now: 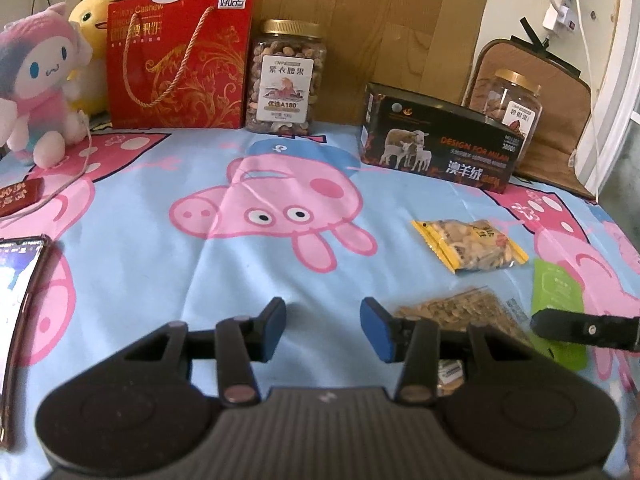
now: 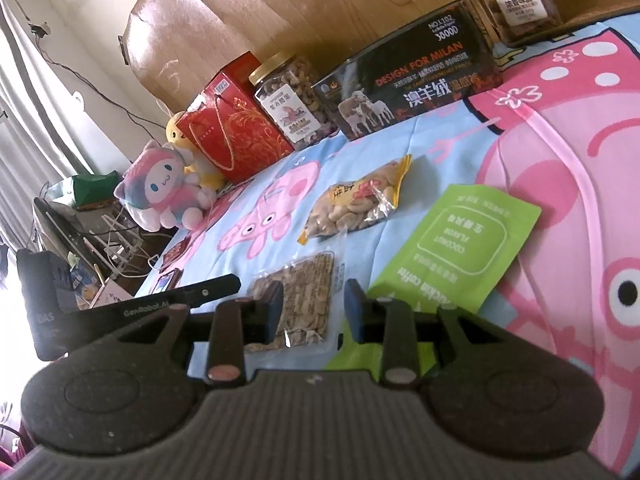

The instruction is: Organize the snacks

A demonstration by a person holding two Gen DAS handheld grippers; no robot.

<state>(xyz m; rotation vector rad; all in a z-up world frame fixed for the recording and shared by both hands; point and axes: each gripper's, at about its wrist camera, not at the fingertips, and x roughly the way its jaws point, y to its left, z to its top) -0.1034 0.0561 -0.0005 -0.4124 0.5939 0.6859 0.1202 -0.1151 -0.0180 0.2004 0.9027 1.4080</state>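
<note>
Three snack packs lie on the Peppa Pig cloth: a yellow-edged clear pack of nuts (image 1: 470, 245) (image 2: 356, 204), a clear flat pack of seeds (image 1: 460, 310) (image 2: 298, 300), and a green coffee pouch (image 1: 558, 312) (image 2: 448, 240). My left gripper (image 1: 323, 328) is open and empty, low over bare cloth, left of the seed pack. My right gripper (image 2: 314, 308) is open, its jaws either side of the seed pack's near end, not closed on it. One of its fingers (image 1: 584, 326) shows at the right of the left wrist view.
Along the back stand a red gift bag (image 1: 180, 60), a gold-lidded cashew jar (image 1: 286, 78), a black box (image 1: 436, 140) and a second jar (image 1: 512, 100). Plush toys (image 1: 36, 80) sit back left. A phone (image 1: 18, 300) lies at the left edge.
</note>
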